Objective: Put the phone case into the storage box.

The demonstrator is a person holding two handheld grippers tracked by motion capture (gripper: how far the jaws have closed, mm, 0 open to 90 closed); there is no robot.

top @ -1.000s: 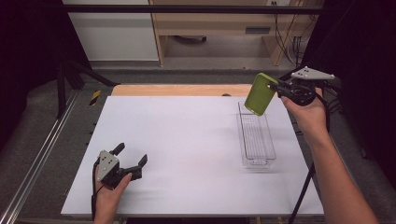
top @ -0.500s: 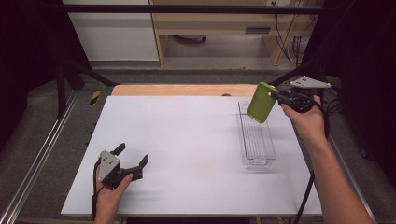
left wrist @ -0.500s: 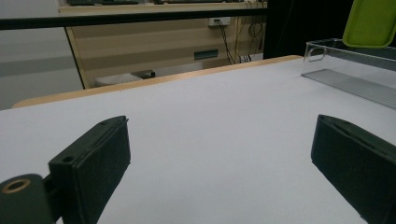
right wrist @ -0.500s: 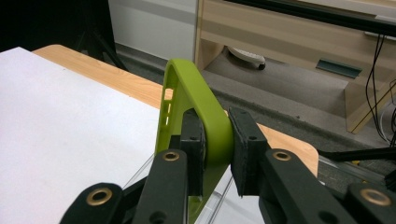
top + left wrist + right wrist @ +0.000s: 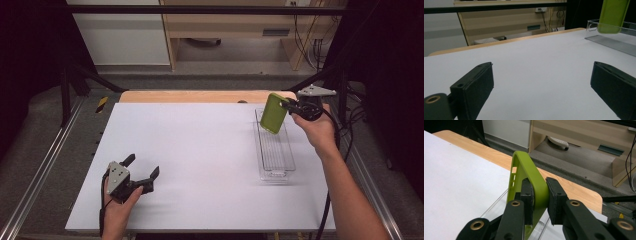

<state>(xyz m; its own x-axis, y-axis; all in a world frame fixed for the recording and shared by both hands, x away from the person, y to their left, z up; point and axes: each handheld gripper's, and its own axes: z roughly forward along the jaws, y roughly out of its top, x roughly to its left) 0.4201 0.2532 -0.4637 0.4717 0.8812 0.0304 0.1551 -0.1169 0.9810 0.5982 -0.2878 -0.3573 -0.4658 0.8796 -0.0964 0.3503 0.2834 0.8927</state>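
Right gripper [image 5: 289,106] jaws clenched on green case [image 5: 273,113], now lower than a second ago, over the far end of the clear tray [image 5: 275,165] at 2 o'clock; likely placing. Left gripper [image 5: 141,171] jaws released, idle at 7 o'clock

One green phone case [image 5: 273,113], one clear tray [image 5: 274,150], two grippers, left gripper [image 5: 140,174], right gripper [image 5: 289,106]

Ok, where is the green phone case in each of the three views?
High view: green phone case at upper right, clamped in the right gripper, above the far end of the clear tray.
Left gripper view: top right corner, hanging over the tray's rim.
Right gripper view: centre, pinched between the jaws.
Shared landmark: the clear tray.
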